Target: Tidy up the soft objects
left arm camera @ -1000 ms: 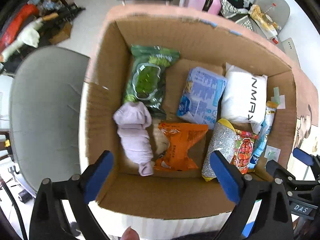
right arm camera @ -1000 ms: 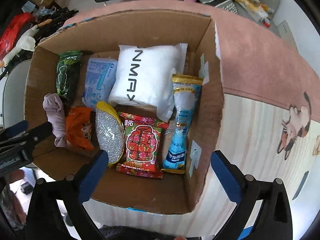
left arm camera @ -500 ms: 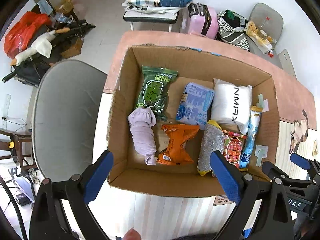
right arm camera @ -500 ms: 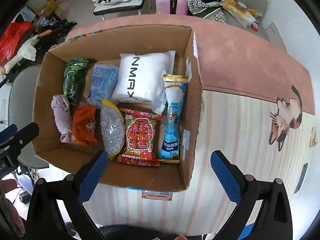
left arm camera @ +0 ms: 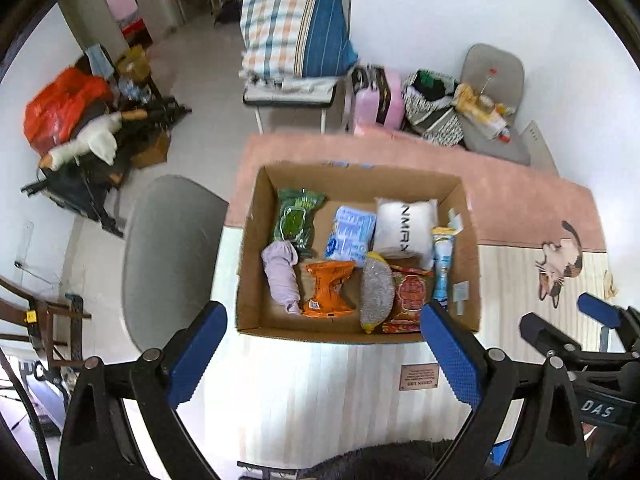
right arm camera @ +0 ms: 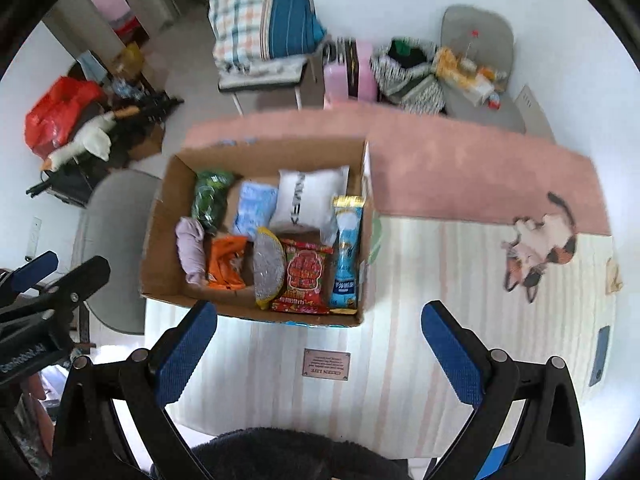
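An open cardboard box (left arm camera: 256, 256) (right arm camera: 160, 232) sits on the table and holds several soft items: a lilac cloth roll (left arm camera: 282, 276) (right arm camera: 191, 248), a green packet (left arm camera: 296, 220) (right arm camera: 210, 198), an orange packet (left arm camera: 328, 288) (right arm camera: 226, 260), a blue tissue pack (left arm camera: 350, 232) (right arm camera: 256, 208), a white pillow pack (left arm camera: 404, 228) (right arm camera: 312, 200), a silver scrubber (left arm camera: 376, 292) (right arm camera: 268, 266), a red snack bag (left arm camera: 408, 296) (right arm camera: 306, 276) and a blue tube pack (left arm camera: 442, 268) (right arm camera: 347, 248). My left gripper (left arm camera: 320, 354) and right gripper (right arm camera: 320, 350) hang open and empty, high above the box's near side.
The table carries a striped cloth (right arm camera: 440, 280) with a pink band and a cat print (right arm camera: 540, 248). A grey chair (left arm camera: 168, 256) stands left of the table. A folded plaid quilt on a stool (left arm camera: 296, 32), a pink case (left arm camera: 378, 100) and bags line the far wall.
Both grippers have pulled up and back from the box, which now looks much smaller. Both stayed open and empty; the items in the box have not moved.
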{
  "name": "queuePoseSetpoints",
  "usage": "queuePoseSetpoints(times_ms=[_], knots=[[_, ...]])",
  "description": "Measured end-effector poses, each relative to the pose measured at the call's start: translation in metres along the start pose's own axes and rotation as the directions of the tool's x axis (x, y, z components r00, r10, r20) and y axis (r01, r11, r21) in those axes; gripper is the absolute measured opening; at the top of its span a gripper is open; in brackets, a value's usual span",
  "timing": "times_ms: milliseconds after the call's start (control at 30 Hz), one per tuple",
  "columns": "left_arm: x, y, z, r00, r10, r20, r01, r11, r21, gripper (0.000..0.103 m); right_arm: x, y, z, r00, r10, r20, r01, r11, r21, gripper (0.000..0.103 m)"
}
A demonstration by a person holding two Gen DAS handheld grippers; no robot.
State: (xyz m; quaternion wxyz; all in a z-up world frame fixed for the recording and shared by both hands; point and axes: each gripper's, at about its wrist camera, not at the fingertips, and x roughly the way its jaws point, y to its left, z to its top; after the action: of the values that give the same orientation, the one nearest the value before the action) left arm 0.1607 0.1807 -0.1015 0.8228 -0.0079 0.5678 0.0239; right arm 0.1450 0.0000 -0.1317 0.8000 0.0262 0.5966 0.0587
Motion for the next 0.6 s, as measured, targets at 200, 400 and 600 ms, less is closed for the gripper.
queuePoseSetpoints(times_ms=[200,400,600], knots=[[-0.062,-0.003,-0.009,0.994,0.016,0.106,-0.016,1.000,0.004,0.099,-0.076,-0.001,-0.018,0.993,-0.005,0.115,0.005,1.000,-0.002,0.103],[-0.102,-0.008,-0.017,0.987,0.002,0.161,-0.003,1.000,0.006,0.099,-0.131,0.002,-0.035,0.981,-0.010,0.193,0.012,1.000,-0.007,0.103],[-0.125,-0.009,-0.024,0.984,-0.016,0.178,0.015,1.000,0.006,0.099,-0.167,0.004,-0.048,0.971,-0.010,0.238,0.014,1.000,-0.016,0.103]])
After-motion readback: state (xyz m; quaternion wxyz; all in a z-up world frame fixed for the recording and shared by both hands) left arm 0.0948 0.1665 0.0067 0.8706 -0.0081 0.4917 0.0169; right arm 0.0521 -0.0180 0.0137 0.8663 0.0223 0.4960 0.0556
